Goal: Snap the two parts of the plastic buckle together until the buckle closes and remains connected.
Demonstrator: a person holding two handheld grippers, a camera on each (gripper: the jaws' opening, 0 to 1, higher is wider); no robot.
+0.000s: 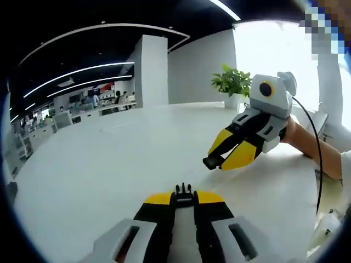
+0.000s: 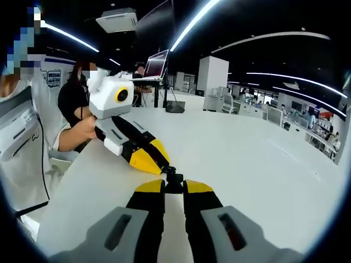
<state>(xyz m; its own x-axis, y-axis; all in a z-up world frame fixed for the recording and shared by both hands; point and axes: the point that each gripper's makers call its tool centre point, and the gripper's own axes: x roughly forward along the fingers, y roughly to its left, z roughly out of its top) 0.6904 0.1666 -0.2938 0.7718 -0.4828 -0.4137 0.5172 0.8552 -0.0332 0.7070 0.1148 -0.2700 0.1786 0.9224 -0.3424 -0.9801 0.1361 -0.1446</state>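
Pointing forward along the jaws, the pronged buckle part (image 1: 184, 193) is pinched in the left gripper (image 1: 184, 198) above the white table (image 1: 109, 159). The right gripper (image 1: 219, 160), beside a potted plant (image 1: 232, 83), clamps the socket part (image 1: 212, 162).

In the right gripper view, the socket part (image 2: 174, 183) sits gripped at the right gripper (image 2: 174, 187) tips, touching the left gripper (image 2: 164, 167) nose.

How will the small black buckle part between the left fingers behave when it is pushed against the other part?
The pronged buckle part looks like rigid plastic and probably light. Only its tip protrudes from the left gripper, so it may twist or slip. The other part, in the right gripper, seems similar.
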